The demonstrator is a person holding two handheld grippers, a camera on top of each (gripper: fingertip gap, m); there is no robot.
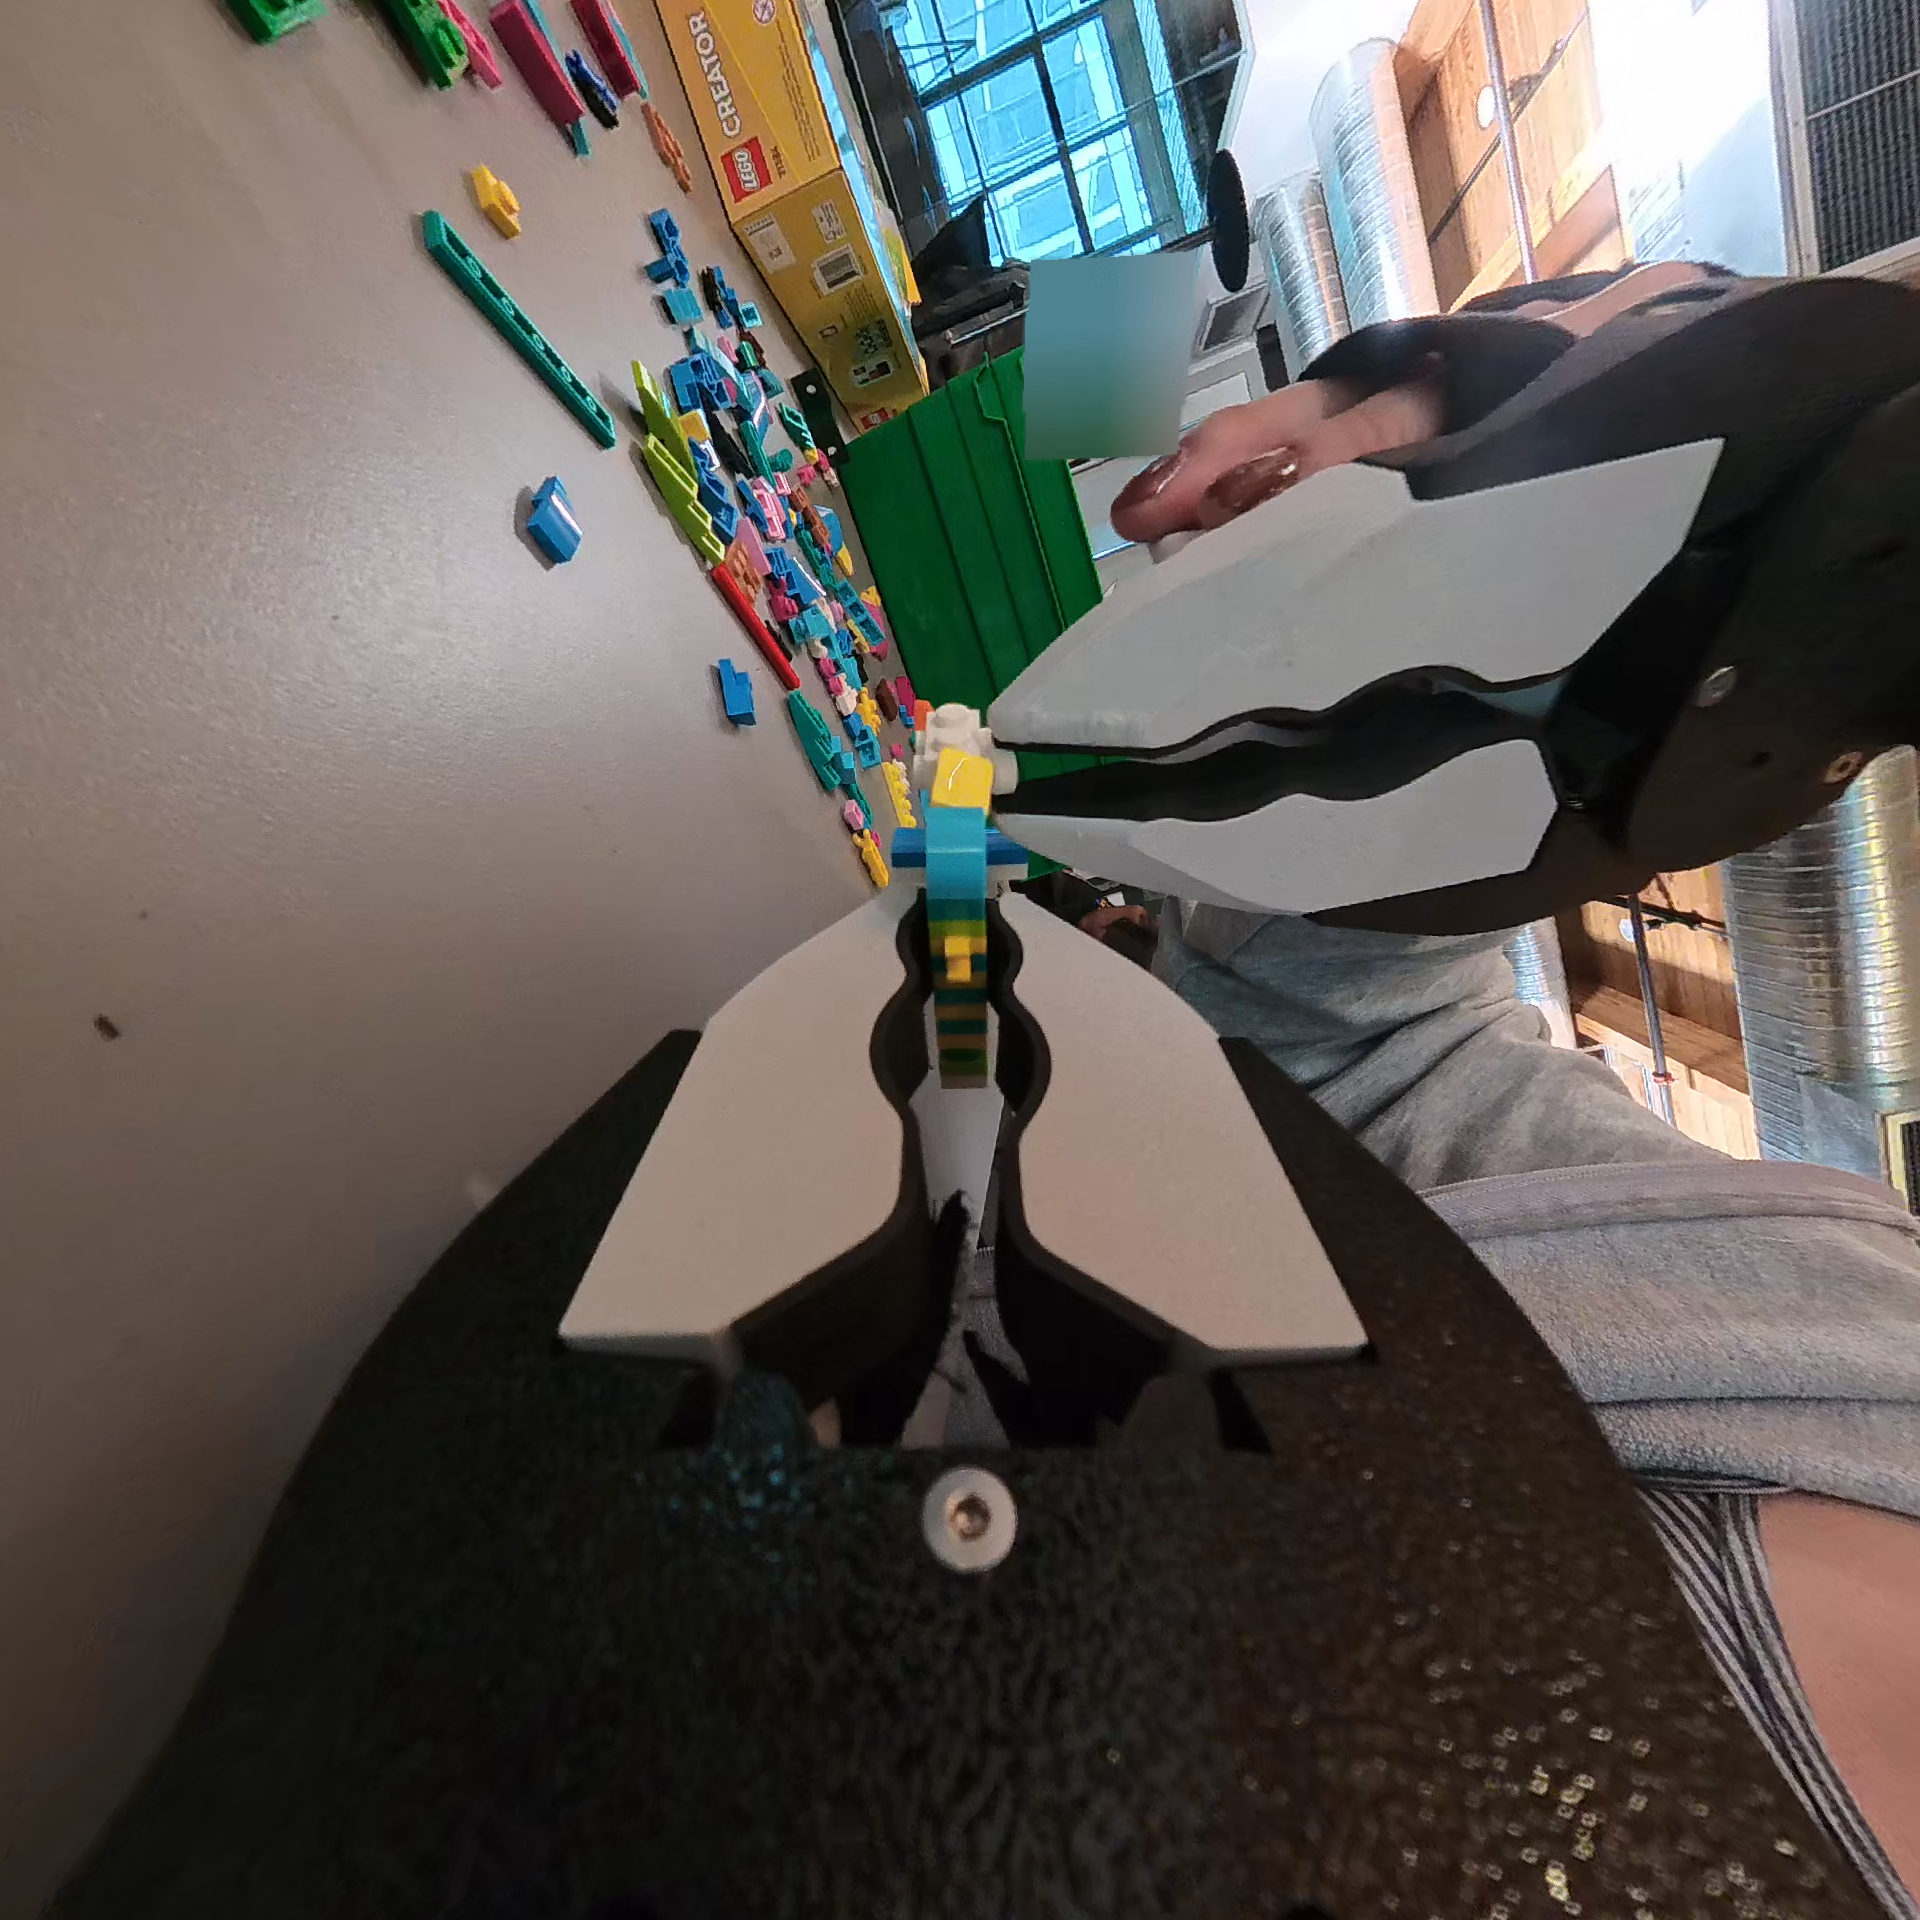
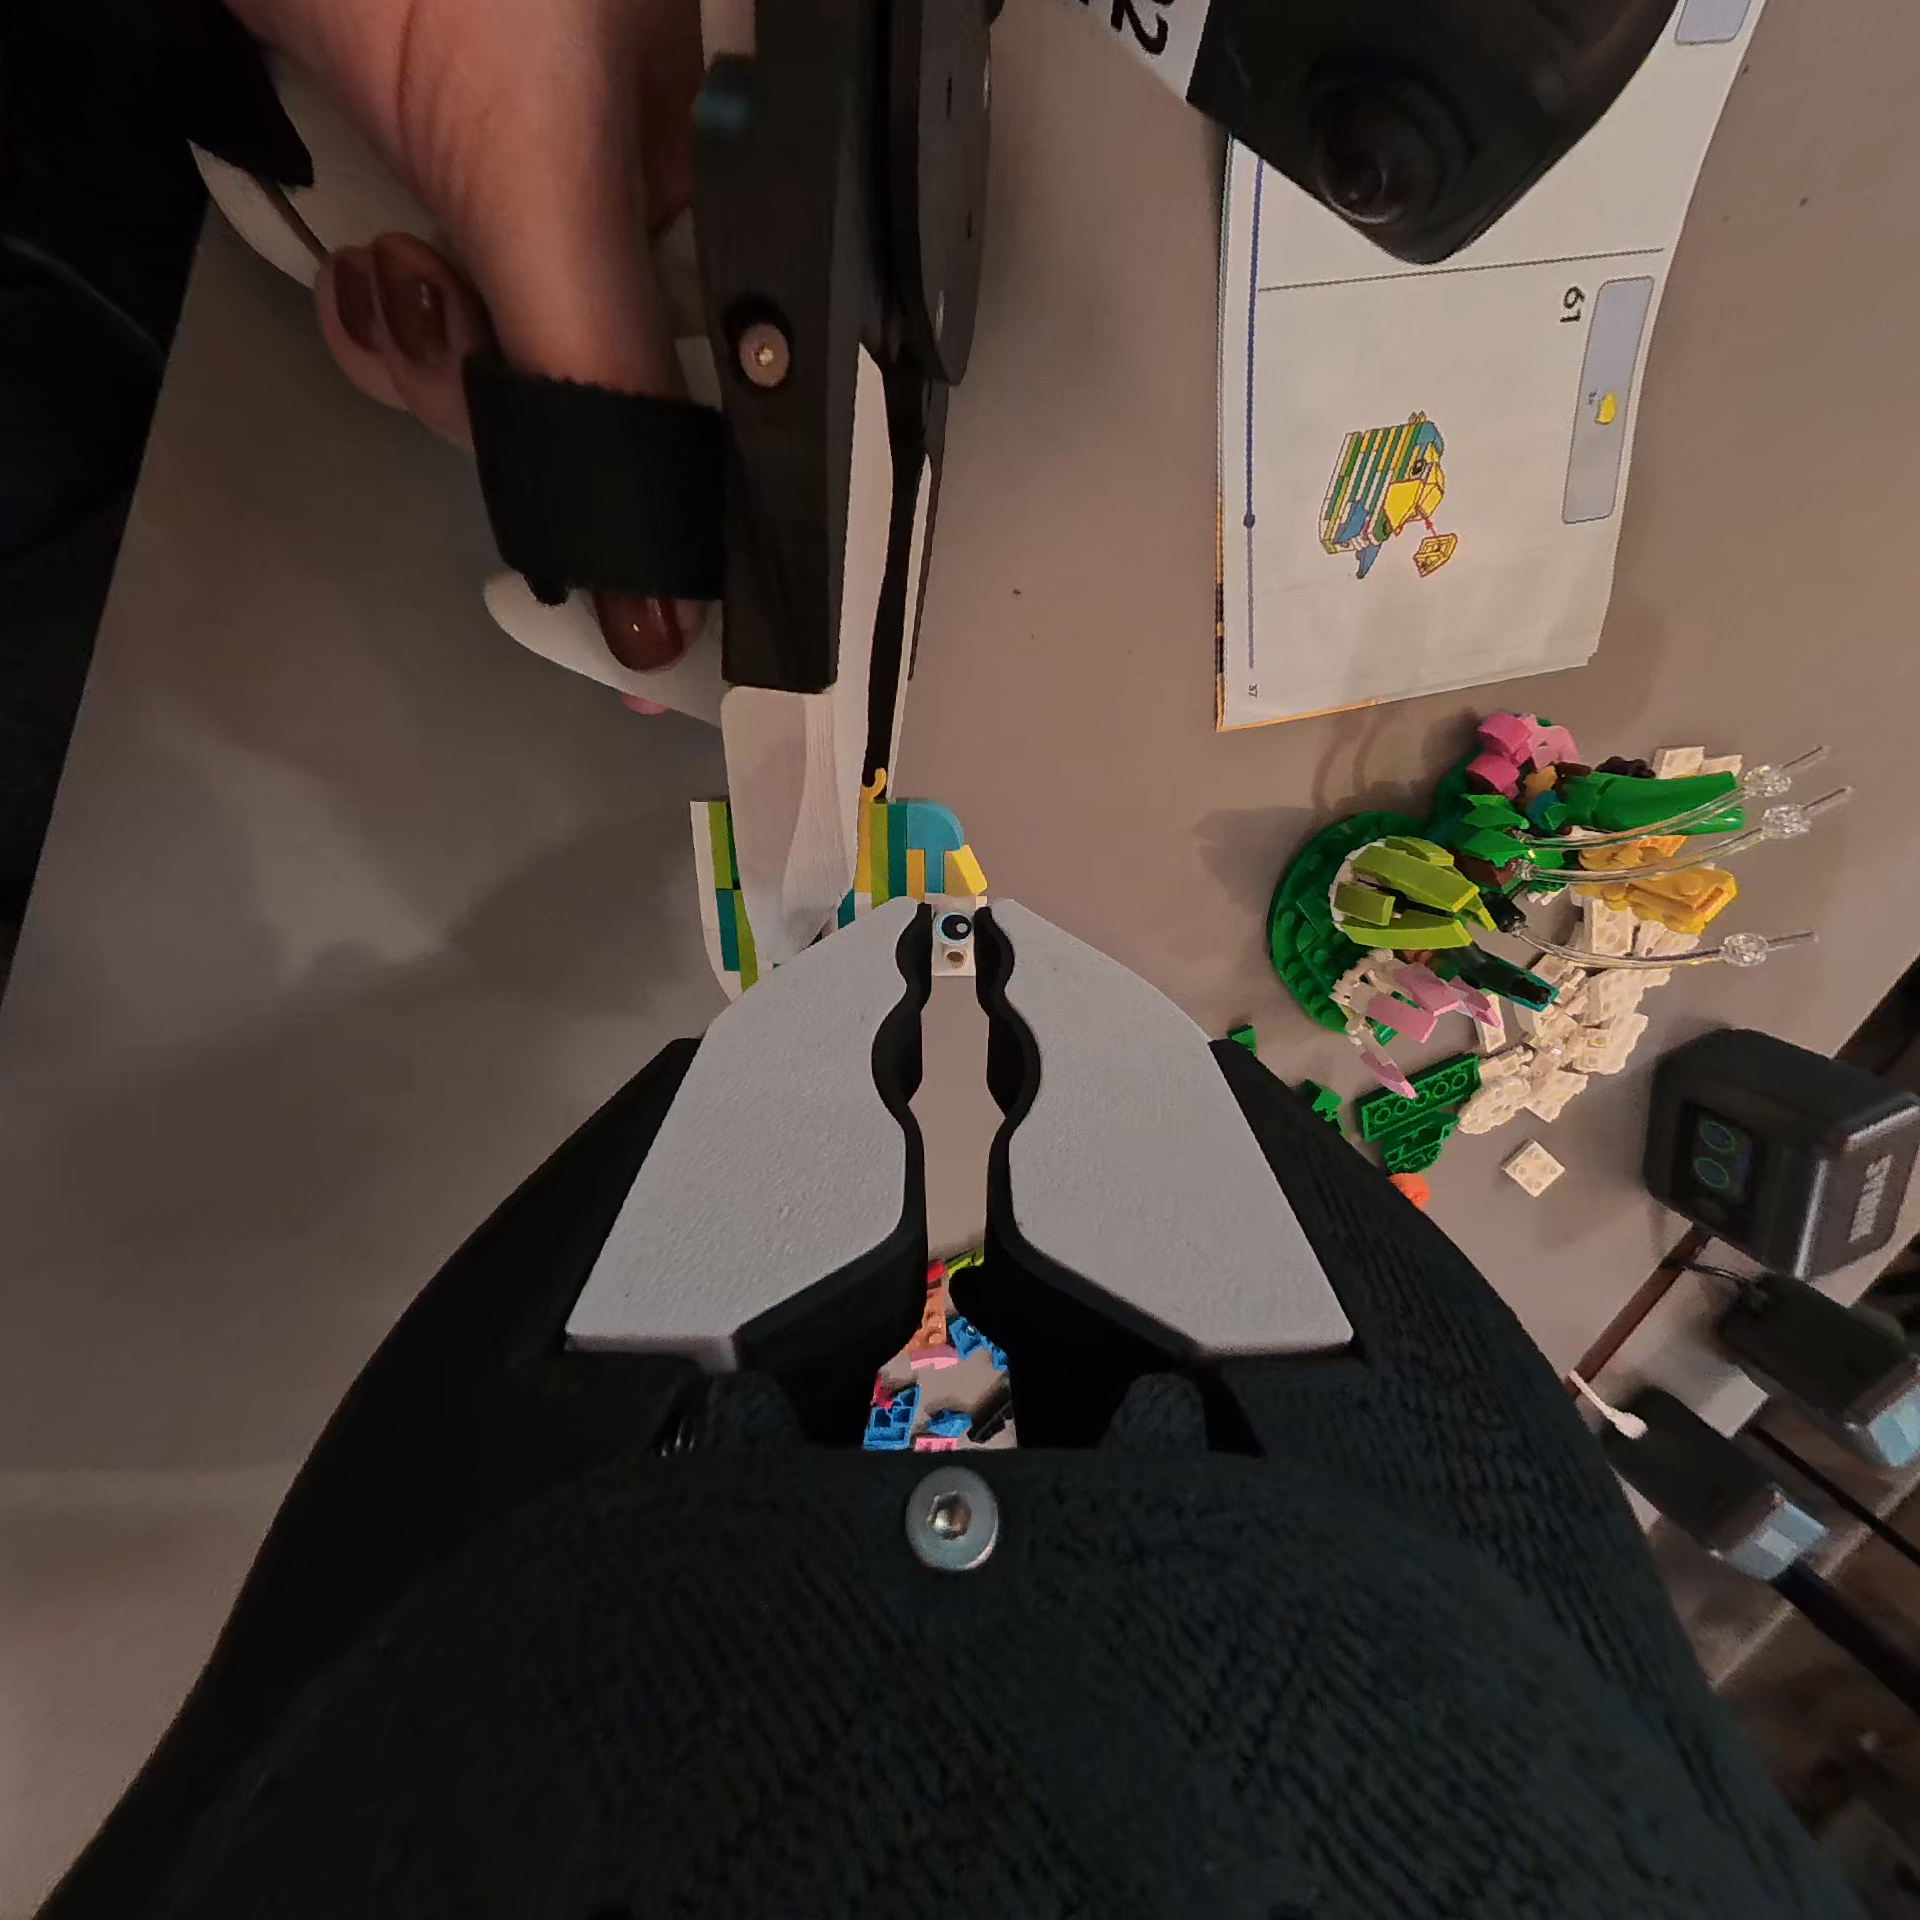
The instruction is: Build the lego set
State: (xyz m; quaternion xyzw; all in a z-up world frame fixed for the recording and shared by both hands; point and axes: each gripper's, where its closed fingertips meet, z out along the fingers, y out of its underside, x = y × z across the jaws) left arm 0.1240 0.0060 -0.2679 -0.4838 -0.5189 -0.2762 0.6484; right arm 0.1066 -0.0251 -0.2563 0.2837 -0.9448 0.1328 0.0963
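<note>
My left gripper (image 1: 954, 920) is shut on a small striped lego model (image 1: 956, 847) with green, yellow and teal layers and a light-blue and yellow front end, held above the table. My right gripper (image 1: 1000, 795) comes in from the right, its tips against the model's front end. In the right wrist view my right gripper (image 2: 954, 935) is shut on a small white brick with an eye (image 2: 954, 928), which touches the model (image 2: 914, 836). The left gripper (image 2: 826, 862) reaches down from above, held by a hand.
Loose coloured bricks (image 1: 769, 551) lie on the grey table, with a long teal plate (image 1: 516, 327), a yellow box (image 1: 790, 208) and a green bin (image 1: 966, 540). An open instruction booklet (image 2: 1423, 468), a built flower model (image 2: 1507, 914) and a black device (image 2: 1766, 1143) sit at the right. My two grippers' fingertips are within a few centimetres of each other. From either gripper's tips it is about 35 centimeters to the black device (image 2: 1766, 1143).
</note>
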